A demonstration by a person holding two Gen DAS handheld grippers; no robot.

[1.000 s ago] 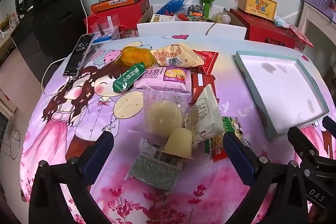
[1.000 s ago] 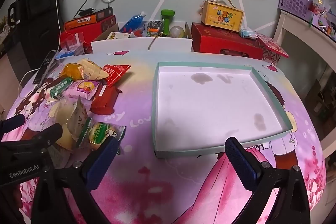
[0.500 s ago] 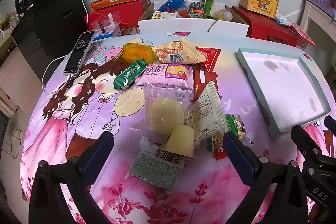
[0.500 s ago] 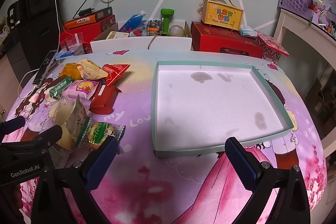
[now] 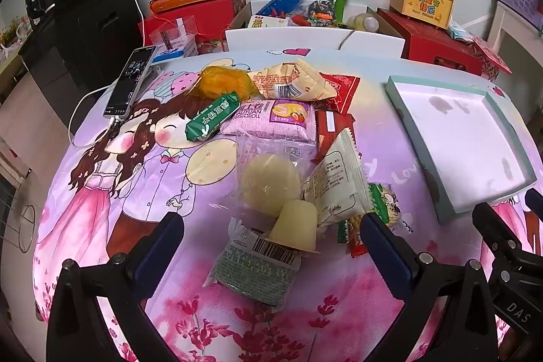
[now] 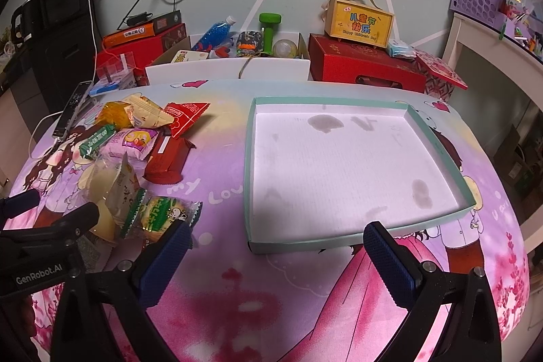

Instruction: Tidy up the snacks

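A pile of snacks lies on the pink cartoon tablecloth. In the left wrist view I see a pale jelly cup (image 5: 296, 225), a grey-green barcoded packet (image 5: 254, 267), a round cake in clear wrap (image 5: 269, 178), a white sachet (image 5: 339, 182), a pink Swiss-roll bag (image 5: 275, 119) and a green bar (image 5: 212, 121). My left gripper (image 5: 269, 243) is open, its fingers either side of the jelly cup, just short of it. An empty teal-rimmed white tray (image 6: 353, 234) lies right of the pile. My right gripper (image 6: 276, 255) is open and empty before the tray's near edge.
A phone (image 5: 130, 85) on a white cable lies at the table's far left. Red boxes (image 6: 364, 68), a yellow gift box (image 6: 359, 21), a green dumbbell (image 6: 269, 29) and an open carton of clutter stand behind the table. A white shelf (image 6: 492, 56) stands at right.
My left gripper has drifted slightly, so the snack pile sits a little further right in its view. The right view is almost unchanged. Both grippers stay open.
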